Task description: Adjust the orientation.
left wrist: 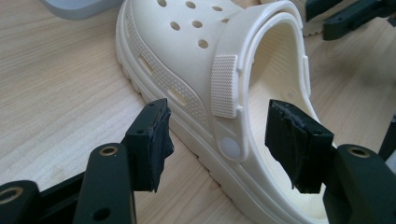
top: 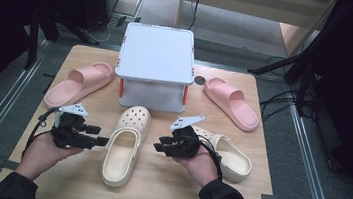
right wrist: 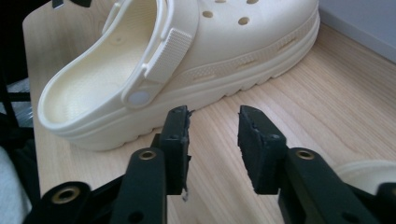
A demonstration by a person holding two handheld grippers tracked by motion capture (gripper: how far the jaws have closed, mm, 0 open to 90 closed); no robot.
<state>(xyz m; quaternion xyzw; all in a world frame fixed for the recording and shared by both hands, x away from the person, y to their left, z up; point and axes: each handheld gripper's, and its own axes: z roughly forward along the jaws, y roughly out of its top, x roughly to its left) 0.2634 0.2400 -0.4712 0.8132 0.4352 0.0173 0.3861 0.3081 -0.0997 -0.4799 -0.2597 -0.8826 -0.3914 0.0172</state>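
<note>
The cream clog (top: 125, 146) is lying in the lower middle of the high view, between both grippers. The left gripper (top: 102, 141) and right gripper (top: 157, 146) are standing open, gripping nothing. The second cream clog (top: 230, 158), lower right, is probably waiting its turn.
</note>
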